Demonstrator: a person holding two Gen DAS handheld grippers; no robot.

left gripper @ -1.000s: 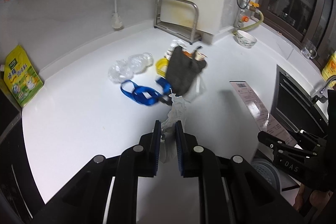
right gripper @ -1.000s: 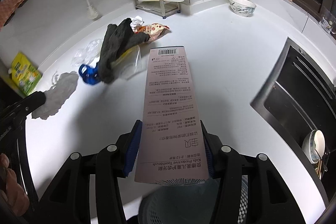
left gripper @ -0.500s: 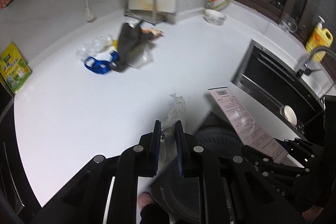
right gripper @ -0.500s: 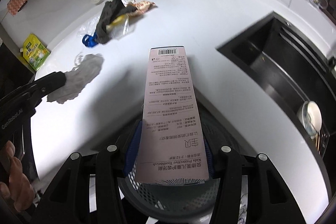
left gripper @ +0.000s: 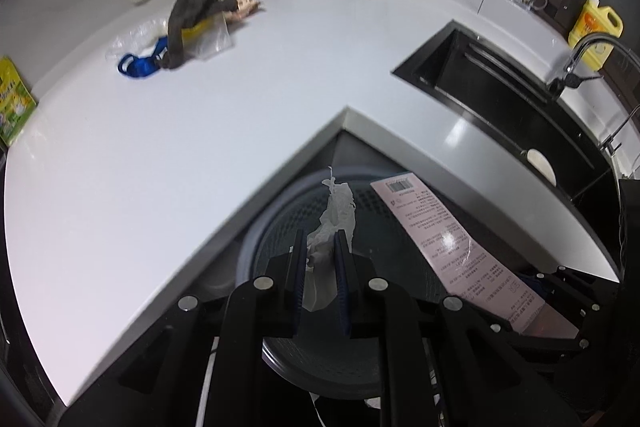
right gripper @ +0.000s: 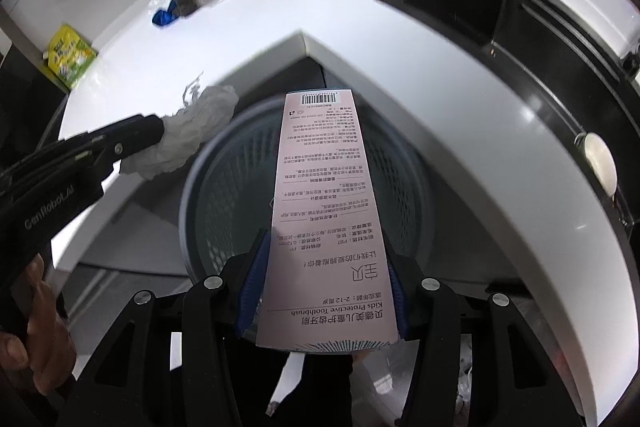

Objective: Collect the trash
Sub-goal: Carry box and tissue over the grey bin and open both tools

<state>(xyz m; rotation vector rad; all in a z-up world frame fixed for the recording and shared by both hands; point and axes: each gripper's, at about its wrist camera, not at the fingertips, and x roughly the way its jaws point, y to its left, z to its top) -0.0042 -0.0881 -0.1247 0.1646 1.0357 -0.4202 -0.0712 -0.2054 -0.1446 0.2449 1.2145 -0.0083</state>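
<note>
My left gripper (left gripper: 319,247) is shut on a crumpled white tissue (left gripper: 334,219) and holds it over the round grey mesh waste bin (left gripper: 280,219) below the counter's inner corner. My right gripper (right gripper: 326,267) is shut on a long pink toothbrush box (right gripper: 324,195) and holds it over the same bin (right gripper: 224,163). The tissue (right gripper: 192,139) and the left gripper show at the left of the right wrist view. The box (left gripper: 444,239) shows at the right of the left wrist view.
More trash lies far back on the white counter (left gripper: 200,131): a dark cloth (left gripper: 188,11), a blue strap (left gripper: 138,65), clear plastic (left gripper: 138,35) and a snack wrapper (left gripper: 244,5). A black sink (left gripper: 492,95) is at the right. A green pouch (left gripper: 12,99) stands at the left edge.
Both grippers have pulled back from the counter and now hang over the bin, each still holding its item. The trash pile looks farther away.
</note>
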